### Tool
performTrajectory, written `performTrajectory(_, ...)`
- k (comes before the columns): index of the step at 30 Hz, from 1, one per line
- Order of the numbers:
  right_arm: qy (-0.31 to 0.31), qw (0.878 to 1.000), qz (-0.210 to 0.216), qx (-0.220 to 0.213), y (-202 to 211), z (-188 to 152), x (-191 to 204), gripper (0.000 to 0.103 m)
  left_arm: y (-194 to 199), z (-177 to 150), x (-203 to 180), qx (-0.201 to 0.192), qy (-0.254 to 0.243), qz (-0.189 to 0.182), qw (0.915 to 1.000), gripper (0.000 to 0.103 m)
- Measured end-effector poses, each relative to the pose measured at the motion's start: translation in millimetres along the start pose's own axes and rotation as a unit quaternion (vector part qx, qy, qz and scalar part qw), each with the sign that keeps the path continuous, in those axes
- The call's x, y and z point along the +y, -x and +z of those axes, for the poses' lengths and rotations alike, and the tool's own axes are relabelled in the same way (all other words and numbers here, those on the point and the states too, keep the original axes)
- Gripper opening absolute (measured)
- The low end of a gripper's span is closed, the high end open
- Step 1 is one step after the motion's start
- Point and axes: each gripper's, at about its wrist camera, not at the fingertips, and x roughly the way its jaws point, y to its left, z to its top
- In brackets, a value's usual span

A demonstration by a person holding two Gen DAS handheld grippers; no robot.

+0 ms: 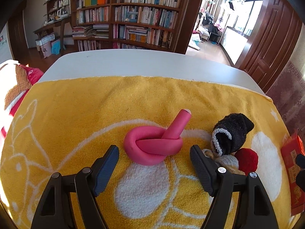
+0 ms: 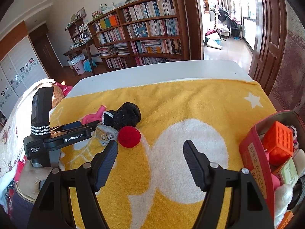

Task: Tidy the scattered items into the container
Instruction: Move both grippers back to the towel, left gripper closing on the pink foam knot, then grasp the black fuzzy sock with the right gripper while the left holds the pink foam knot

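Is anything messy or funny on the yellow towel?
Yes. A pink foam stick tied in a knot, a black sock, a red pompom and a grey sock still lie loose on the towel, outside the red box.

pink foam rod (image 1: 152, 145): knotted into a loop, one end sticking up and away; flat on the yellow towel (image 1: 76, 114), around its middle.
black sock (image 1: 231, 133): rolled, white-trimmed cuff showing; just right of the rod, toward the towel's right edge.
grey cloth (image 2: 105, 133): small crumpled piece, touching the sock on its near side.
red pompom (image 2: 129, 136): round, fuzzy; up against the sock and the cloth.
red box (image 2: 253, 164): open-topped, at the towel's right edge, near corner; holds an orange studded cube (image 2: 279, 143) among other pieces.
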Motion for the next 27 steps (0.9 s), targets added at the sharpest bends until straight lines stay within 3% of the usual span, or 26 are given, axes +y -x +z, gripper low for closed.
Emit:
performTrajectory(5, 0.012, 1.0, -0.002, 0.006, -10.7, 3.2, 14.5, 0.075, -6.7, 2.5, 8.1, -0.009, 0.008, -0.007, 0.9999, 0.078)
performTrajectory(8, 0.009, 1.0, 0.004, 0.013, -19.0, 7.8, 20.6, 0.075, -4.5, 3.1, 14.9, -0.015, 0.019, -0.015, 0.9996, 0.067)
performTrajectory(15, -0.003, 0.999, 0.023, 0.027, -44.4, 24.3, 33.2, 0.075, 7.7, 5.9, 32.1, -0.033, 0.049, -0.027, 0.9979, 0.066)
performTrajectory(19, -0.005, 0.999, 0.027, 0.037, -62.1, 36.1, 37.1, 0.081, 15.3, 9.0, 36.8, -0.045, 0.057, -0.032, 0.9969, 0.066)
performTrajectory(27, 0.016, 0.997, 0.008, 0.076, -106.1, 43.7, 45.0, 0.082, 14.6, 8.2, 42.8, -0.043, 0.068, -0.03, 0.9963, 0.066)
